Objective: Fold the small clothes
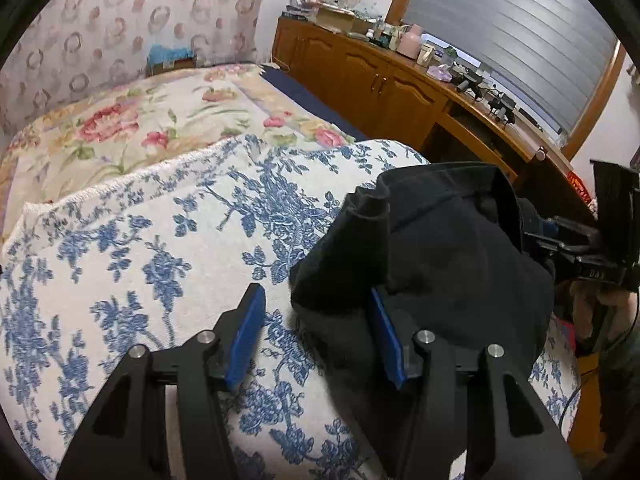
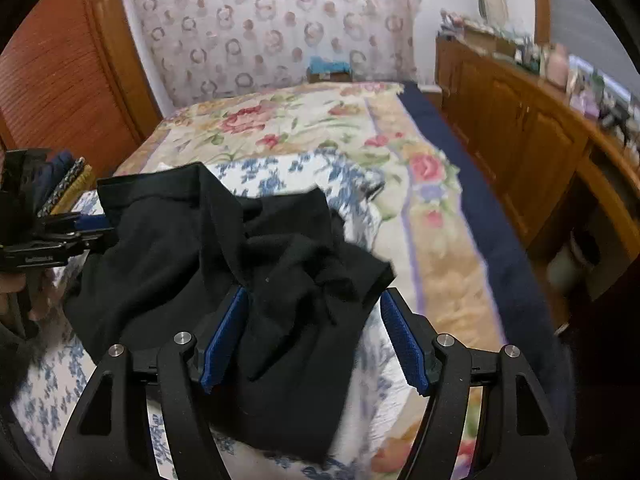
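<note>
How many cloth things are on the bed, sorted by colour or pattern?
Black crumpled cotton garment: 1
White towel-like cover with blue flower print: 1
Cream bedspread with pink and red roses: 1
Total: 3

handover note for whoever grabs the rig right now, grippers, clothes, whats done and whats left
Left gripper: open, the edge of the black fabric garment lies by its right pad, not clamped.
Right gripper: open, cloth between the pads but not gripped.
Garment: crumpled in a loose heap on the blue-and-white floral towel, atop the pink floral bedspread.
Done: garment is on the bed; no neat fold visible.
Left: flatten it, fold it, set it aside.
</note>
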Demonstrator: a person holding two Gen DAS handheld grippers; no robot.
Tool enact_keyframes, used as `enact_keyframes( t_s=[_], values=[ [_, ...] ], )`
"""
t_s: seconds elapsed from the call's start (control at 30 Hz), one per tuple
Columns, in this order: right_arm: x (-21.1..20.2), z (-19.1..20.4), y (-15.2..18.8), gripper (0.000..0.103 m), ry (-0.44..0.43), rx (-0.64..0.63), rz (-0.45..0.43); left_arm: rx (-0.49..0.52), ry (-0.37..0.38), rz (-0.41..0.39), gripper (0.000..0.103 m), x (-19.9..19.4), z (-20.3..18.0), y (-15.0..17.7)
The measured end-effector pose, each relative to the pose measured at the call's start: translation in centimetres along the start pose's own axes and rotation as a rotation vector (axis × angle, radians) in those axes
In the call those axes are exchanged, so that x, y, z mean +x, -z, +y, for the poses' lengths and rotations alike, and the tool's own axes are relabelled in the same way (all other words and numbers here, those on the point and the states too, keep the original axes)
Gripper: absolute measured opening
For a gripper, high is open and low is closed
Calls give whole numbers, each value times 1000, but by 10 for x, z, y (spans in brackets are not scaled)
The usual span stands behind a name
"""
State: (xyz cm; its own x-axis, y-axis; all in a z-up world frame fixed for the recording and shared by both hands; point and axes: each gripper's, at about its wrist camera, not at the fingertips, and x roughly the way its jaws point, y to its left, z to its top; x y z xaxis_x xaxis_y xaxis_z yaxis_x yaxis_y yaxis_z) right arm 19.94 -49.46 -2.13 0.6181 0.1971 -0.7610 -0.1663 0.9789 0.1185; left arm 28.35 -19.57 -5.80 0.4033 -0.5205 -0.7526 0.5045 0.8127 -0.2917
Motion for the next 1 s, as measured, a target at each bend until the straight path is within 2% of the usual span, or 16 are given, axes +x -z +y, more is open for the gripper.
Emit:
enact_keyframes(
  t_s=[0.17, 0.43, 0.53, 0.63, 0.77, 0.87, 0.9, 0.93, 0.97, 1.0],
  values=[
    [3, -5, 3, 71, -53, 55, -1, -19, 21, 3, 53, 5, 2, -3],
    [-51, -7, 3, 71, 11, 29, -114, -12, 14, 1, 53, 6, 2, -5],
    [-52, -7, 12, 71, -5, 25, -77, -11, 14, 0, 53, 6, 1, -4],
    [-30, -5, 22, 71, -32, 21, -11, -10, 13, 1, 53, 6, 1, -5],
    [-9, -6, 21, 71, -108, 66, 0, -12, 31, 4, 53, 7, 2, -5],
    [0, -5, 18, 71, -163, 81, 7, -18, 76, 6, 52, 9, 3, -6],
    [4, -4, 17, 70, -188, 84, 19, -14, 80, 4, 50, 9, 3, -7],
    [6, -2, 17, 66, -195, 79, 18, -15, 96, 6, 42, 9, 0, -6],
    [6, 0, 15, 57, -196, 65, 15, -24, 123, 10, 37, 10, 1, -6],
    [6, 4, 14, 53, -204, 51, 16, -30, 131, 6, 34, 10, 2, -7]
  ],
)
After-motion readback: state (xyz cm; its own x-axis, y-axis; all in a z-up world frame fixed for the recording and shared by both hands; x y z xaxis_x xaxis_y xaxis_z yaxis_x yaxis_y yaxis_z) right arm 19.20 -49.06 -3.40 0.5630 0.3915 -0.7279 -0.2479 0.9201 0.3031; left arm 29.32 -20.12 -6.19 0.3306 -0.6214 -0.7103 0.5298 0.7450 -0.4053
